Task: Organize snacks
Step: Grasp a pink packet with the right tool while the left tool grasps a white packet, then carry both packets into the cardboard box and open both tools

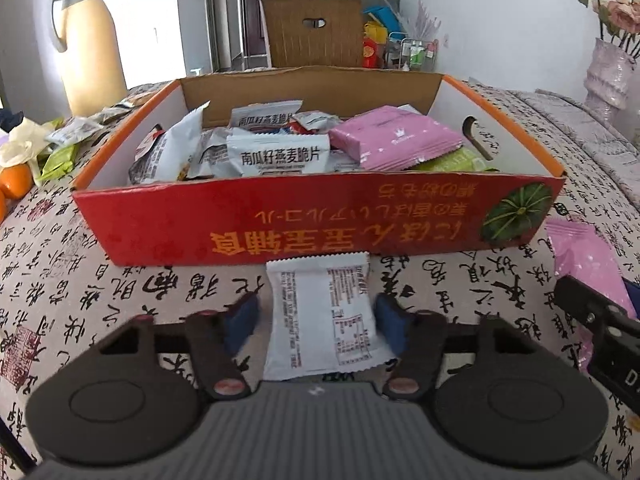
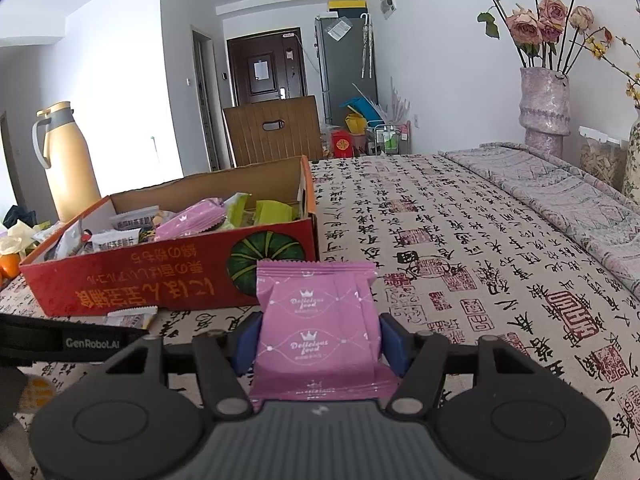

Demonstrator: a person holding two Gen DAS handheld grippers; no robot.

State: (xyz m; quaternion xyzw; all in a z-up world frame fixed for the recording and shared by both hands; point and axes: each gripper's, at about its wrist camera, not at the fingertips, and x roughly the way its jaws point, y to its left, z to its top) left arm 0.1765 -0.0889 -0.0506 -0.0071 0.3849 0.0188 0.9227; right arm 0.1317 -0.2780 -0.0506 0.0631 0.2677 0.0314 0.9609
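One pink packet [image 2: 320,332] clamped in right jaws, one white packet [image 1: 324,316] between left jaws, grip unclear

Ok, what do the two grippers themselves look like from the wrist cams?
Both match: the left gripper and right gripper each have black linkage arms with round pivot pins, two black discs flanking a ribbed grey body, and blue pads. White "GenRobot.AI" lettering shows on the left gripper's black side in the right view.
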